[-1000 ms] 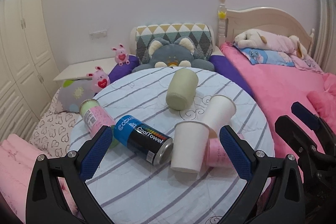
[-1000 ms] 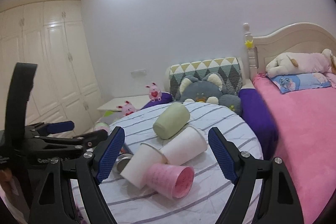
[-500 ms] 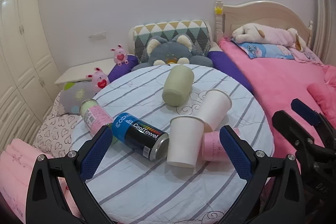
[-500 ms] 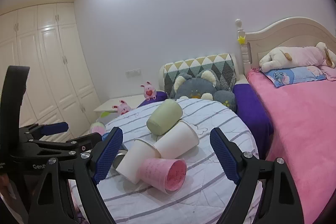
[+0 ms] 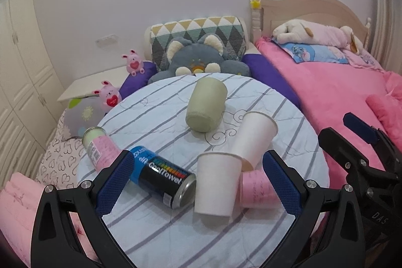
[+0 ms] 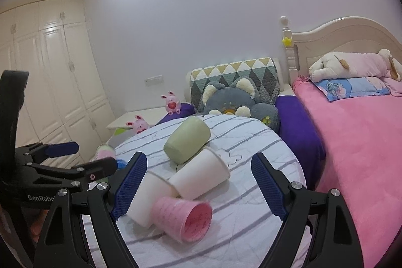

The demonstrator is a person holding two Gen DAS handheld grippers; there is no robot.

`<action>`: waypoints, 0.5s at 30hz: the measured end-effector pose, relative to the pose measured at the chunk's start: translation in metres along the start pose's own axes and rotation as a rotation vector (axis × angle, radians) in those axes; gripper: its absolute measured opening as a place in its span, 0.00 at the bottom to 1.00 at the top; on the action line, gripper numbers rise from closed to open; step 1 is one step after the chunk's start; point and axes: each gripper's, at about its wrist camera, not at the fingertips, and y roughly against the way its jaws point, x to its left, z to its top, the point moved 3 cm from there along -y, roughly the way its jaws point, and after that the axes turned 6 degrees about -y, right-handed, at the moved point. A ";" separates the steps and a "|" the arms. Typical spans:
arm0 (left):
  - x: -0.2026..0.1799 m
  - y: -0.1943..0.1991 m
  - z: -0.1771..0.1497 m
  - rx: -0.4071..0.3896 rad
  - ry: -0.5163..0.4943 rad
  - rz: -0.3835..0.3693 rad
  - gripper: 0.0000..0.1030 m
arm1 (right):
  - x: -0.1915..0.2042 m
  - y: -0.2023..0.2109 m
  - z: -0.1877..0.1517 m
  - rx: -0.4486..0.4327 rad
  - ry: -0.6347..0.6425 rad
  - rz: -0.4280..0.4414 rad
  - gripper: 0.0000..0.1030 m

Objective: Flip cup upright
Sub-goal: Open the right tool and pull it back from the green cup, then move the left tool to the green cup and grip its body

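The round table [image 5: 155, 230], covered in striped cloth, fills the lower centre of both views. The cups lie in a cluster at its middle, all on their sides.

The green cup [image 5: 206, 104] sits upper centre and appears thick-walled and stiff. Two white paper cups [image 5: 253, 140] [image 5: 216, 185] and a pink cup [image 6: 183, 217] touch one another below it. These are judged light, thin and easily crushed; grip across the wall near the rim with low force.

A black can [image 5: 163, 177] rests just beside the nearer white cup.

The left gripper [image 5: 196, 182] and the right gripper [image 6: 198, 182] both stand wide apart, holding nothing.

The pink cup's base is hidden behind the white cups. Which cup is the target cannot be determined.
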 end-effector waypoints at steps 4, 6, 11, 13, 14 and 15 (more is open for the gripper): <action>0.001 -0.018 0.011 0.037 -0.014 -0.009 1.00 | -0.004 -0.013 0.005 0.013 -0.002 -0.004 0.84; 0.001 -0.031 0.019 0.065 -0.025 -0.031 1.00 | -0.007 -0.021 0.007 0.027 -0.003 -0.005 0.84; -0.001 -0.062 0.042 0.119 -0.052 -0.063 1.00 | -0.015 -0.040 0.016 0.057 0.005 -0.025 0.84; -0.002 -0.079 0.052 0.152 -0.067 -0.065 1.00 | -0.019 -0.048 0.022 0.069 -0.001 -0.030 0.84; -0.003 -0.088 0.057 0.169 -0.075 -0.073 1.00 | -0.021 -0.054 0.025 0.076 -0.006 -0.034 0.84; -0.005 -0.100 0.061 0.196 -0.083 -0.080 1.00 | -0.023 -0.058 0.027 0.083 -0.008 -0.037 0.84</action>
